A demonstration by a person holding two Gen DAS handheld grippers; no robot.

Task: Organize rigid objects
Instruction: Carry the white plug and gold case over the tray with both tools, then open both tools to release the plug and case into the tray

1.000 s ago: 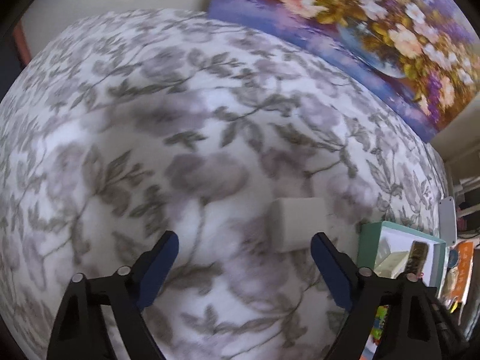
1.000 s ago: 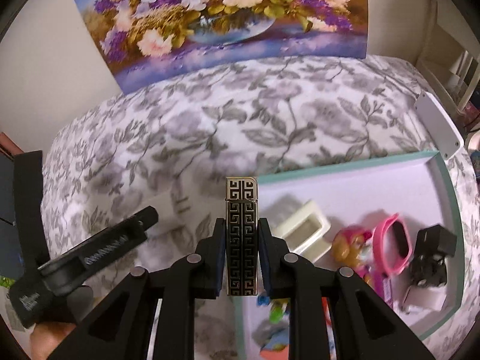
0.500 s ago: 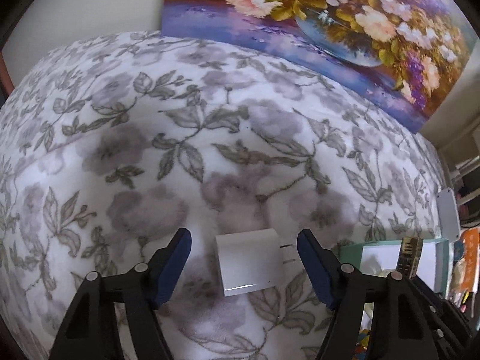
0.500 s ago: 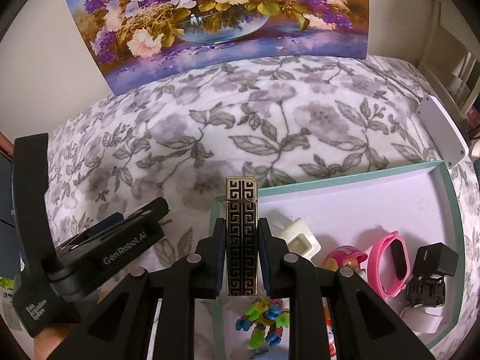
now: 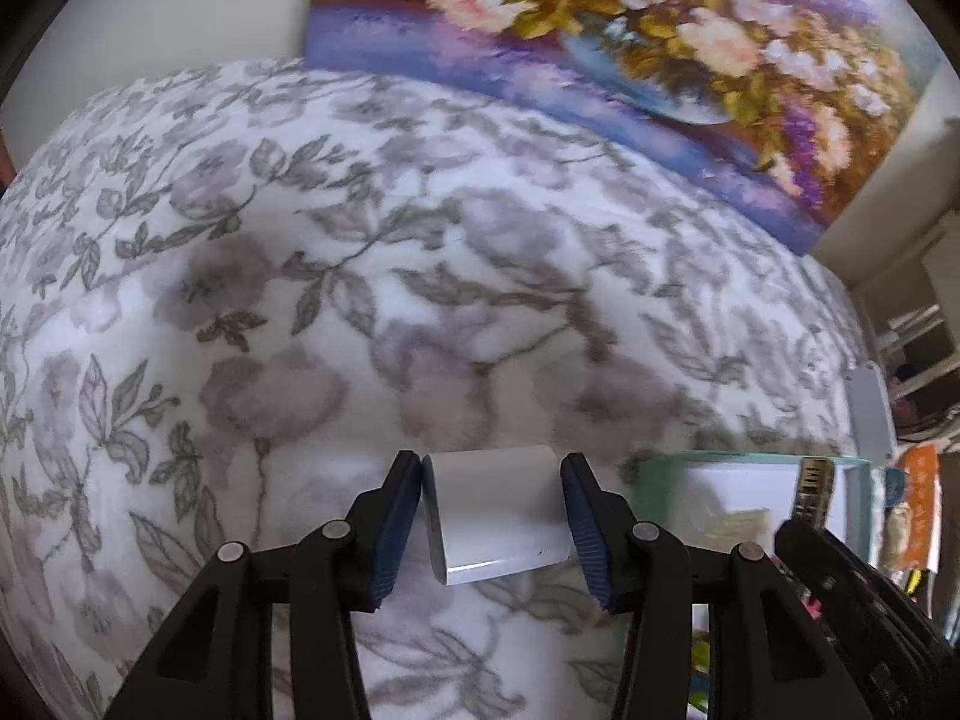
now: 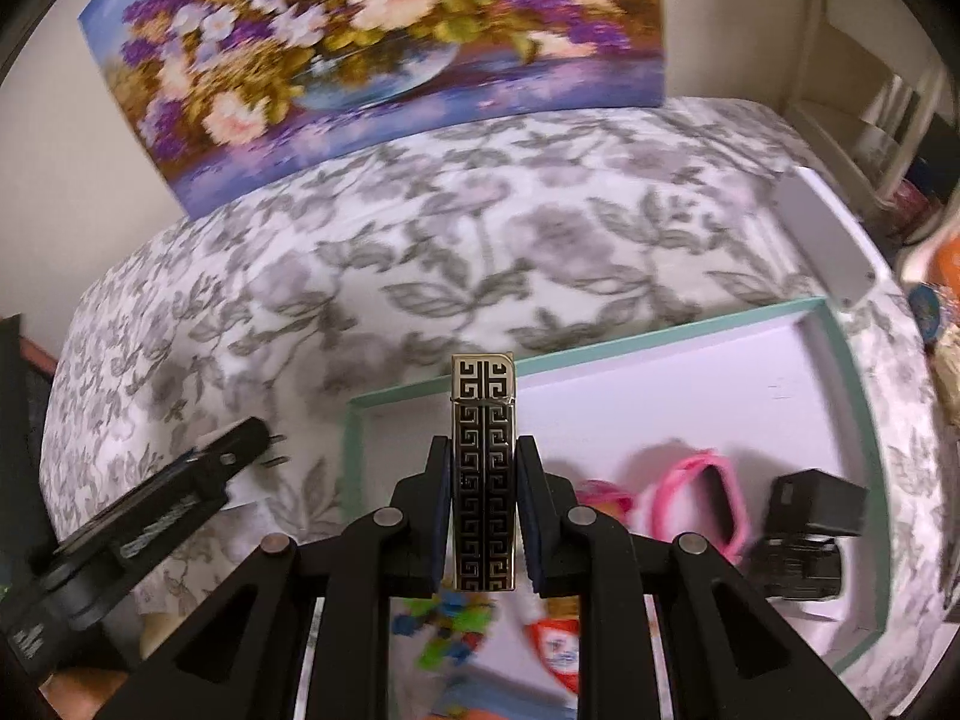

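My left gripper [image 5: 491,480] is shut on a white charger block [image 5: 498,516], its blue pads [image 5: 399,516] pressing both sides, just above the floral bedspread [image 5: 300,300]. In the right wrist view the left gripper [image 6: 240,450] shows at the left with the charger's prongs [image 6: 273,450] sticking out. The right gripper [image 6: 483,450] is shut on an upright black-and-gold patterned lighter [image 6: 483,396], held above the near-left part of a teal-rimmed white box [image 6: 660,333]. The lighter [image 5: 813,492] and the box [image 5: 750,459] also appear at the right in the left wrist view.
Inside the box lie a pink wristband [image 6: 696,492], a black adapter [image 6: 810,528] and a colourful toy [image 6: 456,624]. A flower painting [image 6: 372,48] leans on the wall behind the bed. A white flat device [image 6: 822,240] sits at the bed's right edge, shelves beyond.
The left gripper came down onto the white charger and its jaws went from wide open to shut on it. The right gripper kept the lighter and shifted slightly over the box.
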